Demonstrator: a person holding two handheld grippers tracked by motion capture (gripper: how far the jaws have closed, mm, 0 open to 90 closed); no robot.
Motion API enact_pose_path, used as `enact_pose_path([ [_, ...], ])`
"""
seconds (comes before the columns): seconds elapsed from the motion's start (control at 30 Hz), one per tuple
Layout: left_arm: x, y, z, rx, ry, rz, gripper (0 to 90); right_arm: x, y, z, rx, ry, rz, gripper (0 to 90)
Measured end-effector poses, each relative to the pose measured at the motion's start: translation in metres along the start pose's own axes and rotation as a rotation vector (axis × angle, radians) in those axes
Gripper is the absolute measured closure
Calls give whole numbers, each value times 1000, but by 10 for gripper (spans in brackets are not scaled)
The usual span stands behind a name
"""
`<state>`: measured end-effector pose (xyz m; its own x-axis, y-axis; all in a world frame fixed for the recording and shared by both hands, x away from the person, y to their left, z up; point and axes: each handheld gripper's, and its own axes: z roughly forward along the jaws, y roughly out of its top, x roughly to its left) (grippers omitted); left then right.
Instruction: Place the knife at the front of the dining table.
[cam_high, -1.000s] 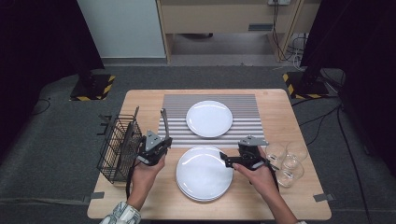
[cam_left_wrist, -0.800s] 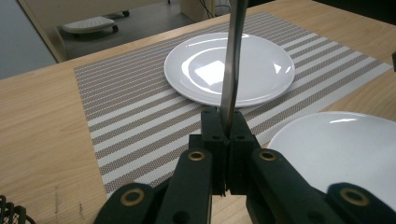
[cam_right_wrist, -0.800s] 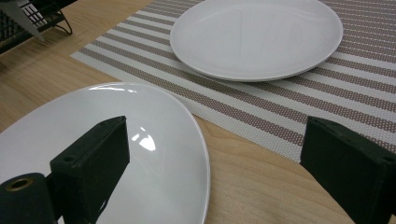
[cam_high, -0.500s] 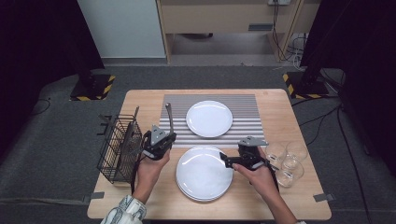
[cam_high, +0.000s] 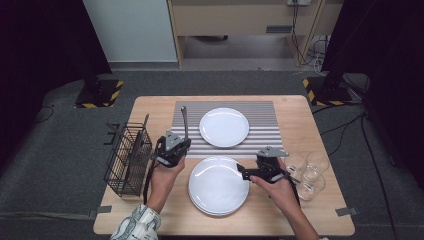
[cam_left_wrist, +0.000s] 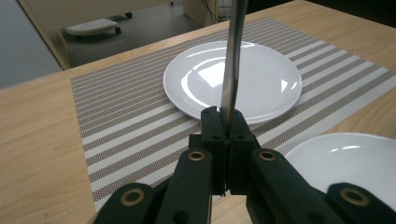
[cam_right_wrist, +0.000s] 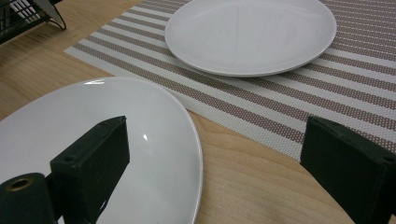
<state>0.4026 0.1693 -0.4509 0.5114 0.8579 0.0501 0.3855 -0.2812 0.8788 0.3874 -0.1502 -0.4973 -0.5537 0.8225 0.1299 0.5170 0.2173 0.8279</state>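
The left gripper (cam_left_wrist: 223, 122) has its jaws pressed together on the lower end of a metal utensil handle (cam_left_wrist: 233, 60), which rises upright out of the jaws; its top end runs out of the left gripper view, and the type of utensil cannot be told. In the high view the utensil stands above the left gripper (cam_high: 179, 146), over the near left edge of the striped placemat (cam_high: 260, 131).

The right gripper (cam_right_wrist: 215, 163) has its jaws spread wide and holding nothing. It sits at the right rim of the near plate stack (cam_right_wrist: 107, 154), with the left jaw over the plate and the right jaw over bare wood beside the placemat (cam_right_wrist: 261, 100). In the high view the right gripper (cam_high: 246, 172) lies level, pointing left at the stack (cam_high: 217, 186).

A single white plate (cam_high: 224, 127) rests on the placemat, beyond the stack. A black wire basket (cam_high: 127, 160) stands at the left edge of the wooden surface (cam_high: 310, 125), just beside the left hand (cam_high: 165, 172). Clear glasses (cam_high: 307, 172) are grouped at the right edge, near the right hand (cam_high: 277, 187).

Grey carpet surrounds the surface, with dark curtains at both sides and pale cabinets beyond.
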Motion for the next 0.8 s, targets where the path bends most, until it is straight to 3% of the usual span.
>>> enact_pose_path([
  [0.8, 11, 8, 15, 3, 32, -9, 884, 0, -5, 1, 15, -9, -9, 83],
])
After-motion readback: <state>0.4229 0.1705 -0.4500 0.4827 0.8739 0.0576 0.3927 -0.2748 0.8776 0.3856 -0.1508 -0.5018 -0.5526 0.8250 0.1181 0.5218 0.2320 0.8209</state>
